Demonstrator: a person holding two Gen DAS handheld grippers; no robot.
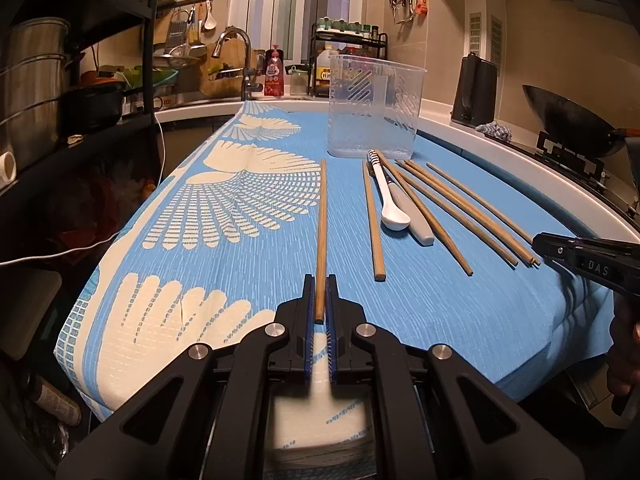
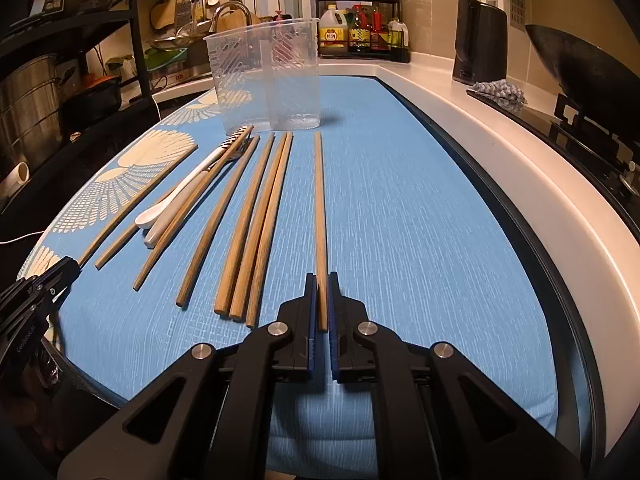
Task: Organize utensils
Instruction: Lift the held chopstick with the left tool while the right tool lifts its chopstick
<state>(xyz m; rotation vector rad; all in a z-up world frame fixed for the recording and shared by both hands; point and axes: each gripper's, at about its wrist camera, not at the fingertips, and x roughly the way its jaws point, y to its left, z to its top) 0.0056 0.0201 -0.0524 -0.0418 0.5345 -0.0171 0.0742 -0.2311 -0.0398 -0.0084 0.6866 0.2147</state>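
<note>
Left tongs [image 1: 320,300] clamped on left chopstick [image 1: 321,236]; right tongs [image 2: 322,300] clamped on right chopstick [image 2: 319,220]; clear holder [image 1: 374,108] beyond.

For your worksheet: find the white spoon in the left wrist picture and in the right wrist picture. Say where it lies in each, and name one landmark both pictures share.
Left wrist view: the white spoon lies right of centre, among the chopsticks, bowl towards the camera.
Right wrist view: the white spoon lies left of centre, bowl towards the lower left.
Shared landmark: the clear plastic container stands just beyond the spoon's handle in both.
</note>
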